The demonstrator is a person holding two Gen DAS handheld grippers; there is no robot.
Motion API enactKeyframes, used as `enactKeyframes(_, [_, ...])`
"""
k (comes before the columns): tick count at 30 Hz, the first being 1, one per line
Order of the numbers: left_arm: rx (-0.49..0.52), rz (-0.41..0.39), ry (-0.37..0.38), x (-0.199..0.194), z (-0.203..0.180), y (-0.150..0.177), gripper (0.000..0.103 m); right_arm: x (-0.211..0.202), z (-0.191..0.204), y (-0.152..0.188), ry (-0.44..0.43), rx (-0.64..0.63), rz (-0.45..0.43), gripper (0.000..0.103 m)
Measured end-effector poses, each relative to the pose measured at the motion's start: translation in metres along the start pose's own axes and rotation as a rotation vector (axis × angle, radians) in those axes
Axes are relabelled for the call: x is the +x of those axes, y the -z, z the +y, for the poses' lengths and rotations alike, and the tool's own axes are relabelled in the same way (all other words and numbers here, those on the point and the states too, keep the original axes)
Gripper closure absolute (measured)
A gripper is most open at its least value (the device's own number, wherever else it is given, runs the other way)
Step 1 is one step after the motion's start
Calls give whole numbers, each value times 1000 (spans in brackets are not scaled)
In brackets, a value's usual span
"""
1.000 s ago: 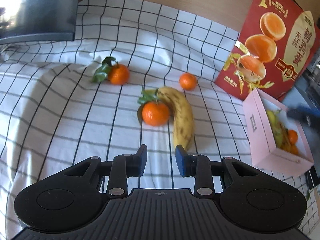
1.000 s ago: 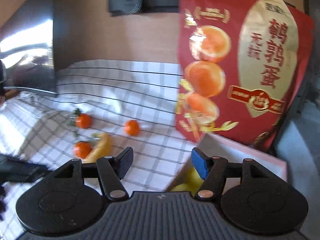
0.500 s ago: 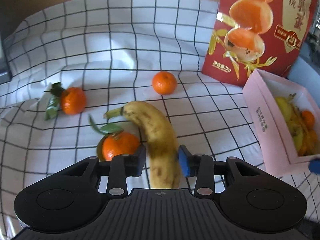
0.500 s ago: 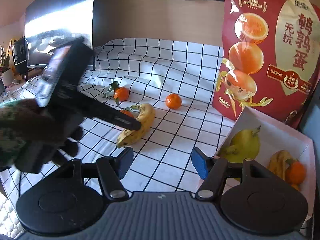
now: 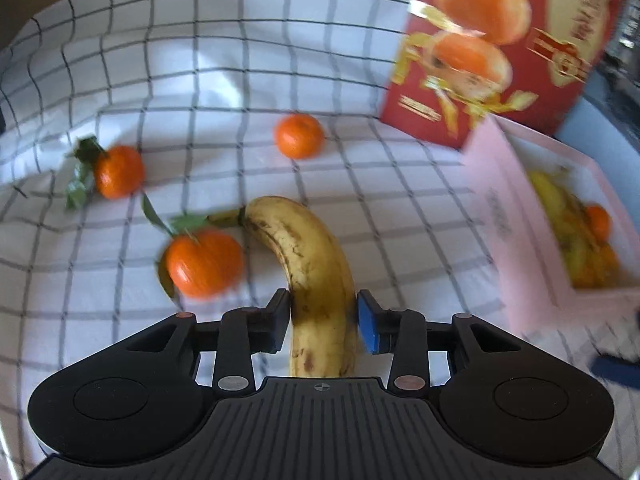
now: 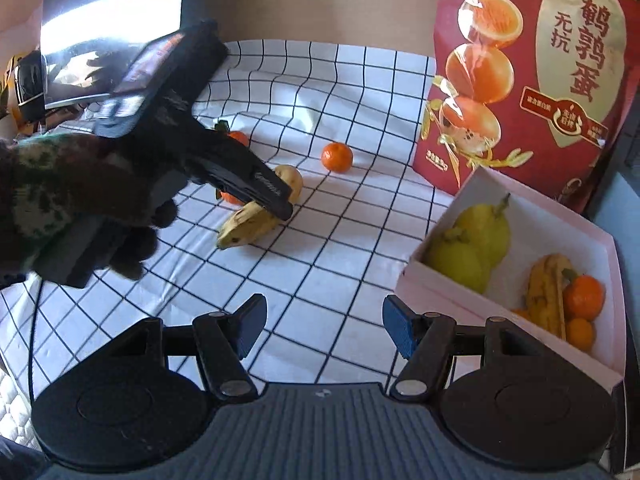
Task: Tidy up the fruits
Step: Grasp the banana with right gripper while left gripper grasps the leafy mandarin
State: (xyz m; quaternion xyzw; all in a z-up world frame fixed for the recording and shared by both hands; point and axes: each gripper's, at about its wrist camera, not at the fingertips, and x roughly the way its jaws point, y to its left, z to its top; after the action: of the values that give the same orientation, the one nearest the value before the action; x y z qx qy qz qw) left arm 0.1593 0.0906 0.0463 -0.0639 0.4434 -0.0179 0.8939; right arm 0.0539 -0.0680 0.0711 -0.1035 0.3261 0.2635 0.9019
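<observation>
A white checked cloth (image 6: 340, 248) covers the surface. A red snack bag (image 6: 532, 80) stands at its far edge. A dark monitor (image 6: 112, 20) sits beyond the cloth's other far corner.

Left wrist view motion-blurred: red bag (image 5: 508, 40) print unreadable, top cut by frame edge. Pink box (image 5: 532, 248) contents smeared yellow-orange, right end cut off. Banana (image 5: 316, 280): near end hidden behind left gripper (image 5: 323, 322) body. Right view: gripper arm covers banana's middle, 2 tangerines beside it mostly hidden.
</observation>
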Motion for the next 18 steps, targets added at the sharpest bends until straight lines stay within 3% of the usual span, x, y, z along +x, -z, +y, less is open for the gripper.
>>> enactKeyframes(7, [-67, -3, 119, -33, -10, 38, 68, 2, -5, 8, 26, 15, 17, 38])
enactKeyframes(13, [-73, -60, 207, -58, -6, 39, 66, 6, 1, 6, 24, -1, 21, 38])
enactKeyframes(16, [-69, -150, 195, -75, 5, 30, 66, 6, 6, 3, 20, -16, 10, 38])
enactKeyframes(18, [-52, -206, 119, -80, 15, 21, 66, 5, 9, 1, 16, -21, 1, 38])
